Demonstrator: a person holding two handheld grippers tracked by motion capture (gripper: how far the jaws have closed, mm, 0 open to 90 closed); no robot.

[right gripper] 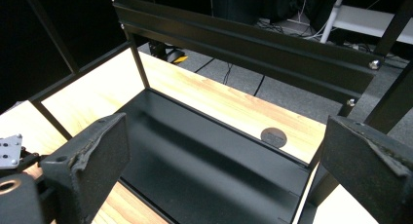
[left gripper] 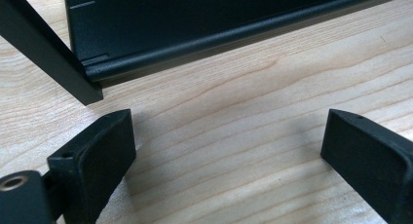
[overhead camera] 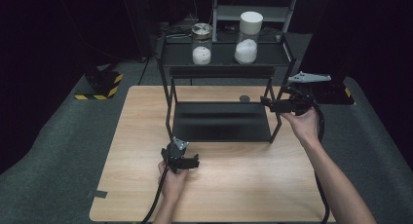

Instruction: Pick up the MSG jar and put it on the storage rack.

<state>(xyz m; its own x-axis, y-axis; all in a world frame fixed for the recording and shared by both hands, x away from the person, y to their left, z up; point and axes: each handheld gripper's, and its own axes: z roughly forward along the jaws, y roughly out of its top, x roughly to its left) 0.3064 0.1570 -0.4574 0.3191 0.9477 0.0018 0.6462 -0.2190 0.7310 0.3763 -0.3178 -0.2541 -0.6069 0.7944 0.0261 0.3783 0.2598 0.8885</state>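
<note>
From above, the left gripper (overhead camera: pixel 187 161) rested low on the wooden table (overhead camera: pixel 243 185), at about seven o'clock from the black rack (overhead camera: pixel 221 63), just in front of its lower shelf (overhead camera: pixel 221 121). In the left gripper view its jaws stood spread wide with only bare wood grain between them, and the shelf's front lip (left gripper: pixel 234 36) and one slanted black leg (left gripper: pixel 48 53) lay just beyond the tips. Nothing was pinched there.

The right gripper (overhead camera: pixel 272 105) hung at the rack's right side, around three o'clock from the lower shelf, held in the person's right hand (overhead camera: pixel 304 124). Its jaws were likewise spread apart and empty; in the right gripper view they framed the dark lower shelf (right gripper: pixel 209 160) and a small round dark disc (right gripper: pixel 273 136) on the table behind it.

On the rack's top shelf, toward twelve o'clock, stood two clear jars with white contents: a shorter one with a metal lid (overhead camera: pixel 201 44) on the left, and a taller one with a white lid (overhead camera: pixel 248 36) on the right, well apart from both grippers.
</note>
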